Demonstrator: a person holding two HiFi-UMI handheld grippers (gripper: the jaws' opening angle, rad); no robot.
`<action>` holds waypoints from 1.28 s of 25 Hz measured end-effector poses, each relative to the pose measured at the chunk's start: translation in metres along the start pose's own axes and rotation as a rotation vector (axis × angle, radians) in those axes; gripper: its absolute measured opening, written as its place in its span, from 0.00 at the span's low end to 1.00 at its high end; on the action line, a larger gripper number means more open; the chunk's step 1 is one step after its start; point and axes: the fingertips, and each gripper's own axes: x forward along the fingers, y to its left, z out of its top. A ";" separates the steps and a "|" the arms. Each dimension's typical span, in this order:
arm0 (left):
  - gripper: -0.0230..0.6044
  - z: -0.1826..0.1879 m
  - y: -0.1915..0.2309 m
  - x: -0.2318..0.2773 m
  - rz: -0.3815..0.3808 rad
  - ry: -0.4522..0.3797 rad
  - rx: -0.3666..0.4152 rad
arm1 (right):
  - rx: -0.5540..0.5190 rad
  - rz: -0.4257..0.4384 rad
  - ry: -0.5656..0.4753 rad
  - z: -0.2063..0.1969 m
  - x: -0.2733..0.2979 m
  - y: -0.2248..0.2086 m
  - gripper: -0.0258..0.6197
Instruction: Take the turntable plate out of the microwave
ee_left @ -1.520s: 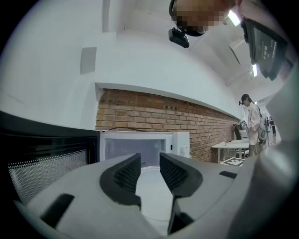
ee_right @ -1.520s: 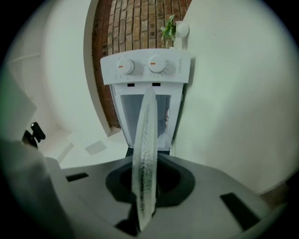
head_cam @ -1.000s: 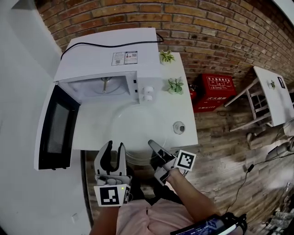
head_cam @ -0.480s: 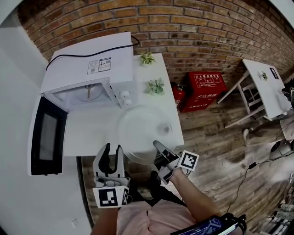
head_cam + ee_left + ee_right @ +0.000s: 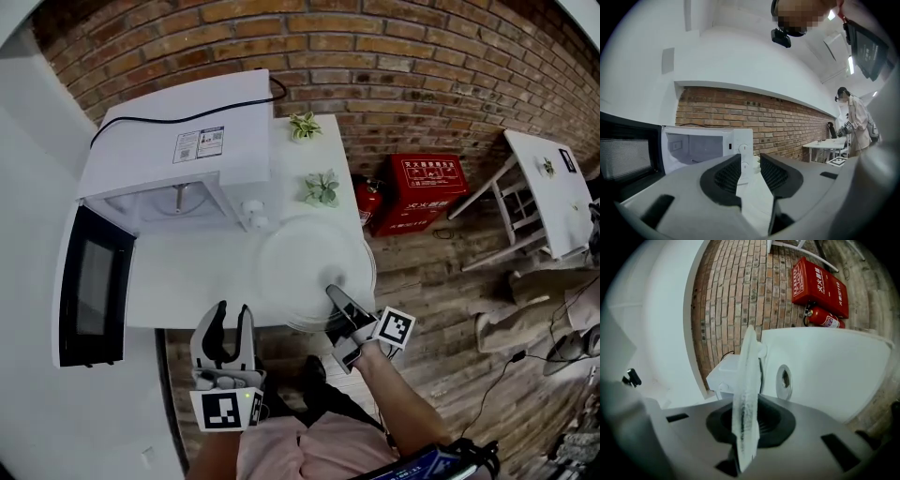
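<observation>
Out of the microwave [image 5: 187, 131], the turntable plate [image 5: 302, 262] hangs over the counter's [image 5: 183, 277] right end, near rim pinched in the right tongs [image 5: 339, 300], left tongs [image 5: 230, 317] parted and empty; the likely next move is lowering it flat and releasing.

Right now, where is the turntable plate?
In the head view the turntable plate is out of the microwave, over the right end of the table, below the small plant, its near rim pinched in the right claw.

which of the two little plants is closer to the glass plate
The front plant, beside the microwave, just behind the glass plate; the other plant stands back by the brick wall.
</observation>
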 end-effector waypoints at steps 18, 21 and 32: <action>0.25 -0.009 0.005 0.018 0.032 0.022 -0.003 | 0.007 -0.033 0.012 0.025 0.005 -0.007 0.09; 0.25 -0.006 0.006 0.016 0.034 0.017 0.000 | 0.012 -0.044 0.012 0.025 0.004 -0.007 0.09; 0.25 -0.007 0.011 0.013 0.046 0.015 -0.004 | 0.007 -0.039 0.014 0.025 0.006 -0.006 0.09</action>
